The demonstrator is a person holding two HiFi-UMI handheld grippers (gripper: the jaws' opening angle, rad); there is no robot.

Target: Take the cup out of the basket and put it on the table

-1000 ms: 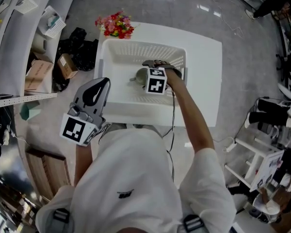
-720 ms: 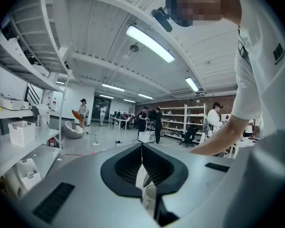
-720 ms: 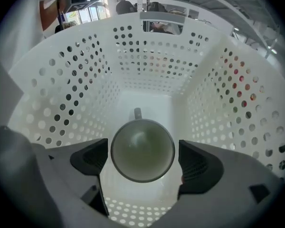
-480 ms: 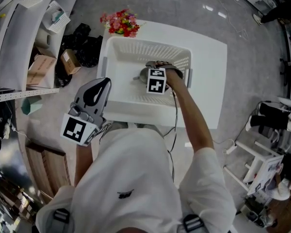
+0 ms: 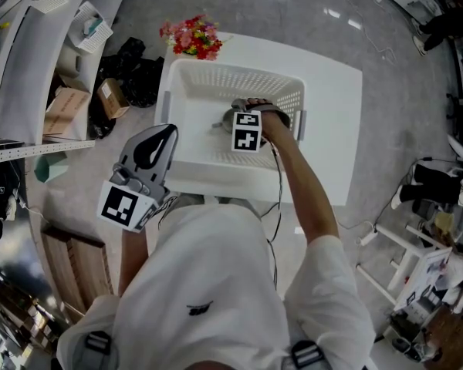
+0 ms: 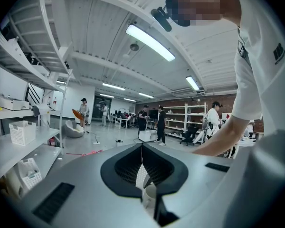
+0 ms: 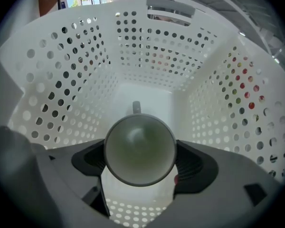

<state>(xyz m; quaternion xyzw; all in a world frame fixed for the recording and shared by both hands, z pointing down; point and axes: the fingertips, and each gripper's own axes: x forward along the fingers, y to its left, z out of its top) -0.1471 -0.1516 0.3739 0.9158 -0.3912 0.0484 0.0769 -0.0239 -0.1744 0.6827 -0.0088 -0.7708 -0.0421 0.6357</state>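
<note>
Inside the white perforated basket [image 7: 76,56], the grey-green cup [image 7: 140,148] is clamped between the right gripper's [image 7: 140,161] fingers, not yet clear of the walls. Lifting it out and setting it on the worktop [image 5: 332,129] are left to do. The left gripper [image 6: 142,167] hangs aside, fingers together, empty.

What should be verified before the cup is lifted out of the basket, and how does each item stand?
1. Jaws of the right gripper sit on both sides of the cup: ok.
2. Cup lies inside the basket, which is open on top: ok.
3. Bare table beside the basket for set-down: ok.
4. The left gripper is shut, empty and outside the basket: ok.
5. Grip firm enough to hold: cannot tell.
</note>
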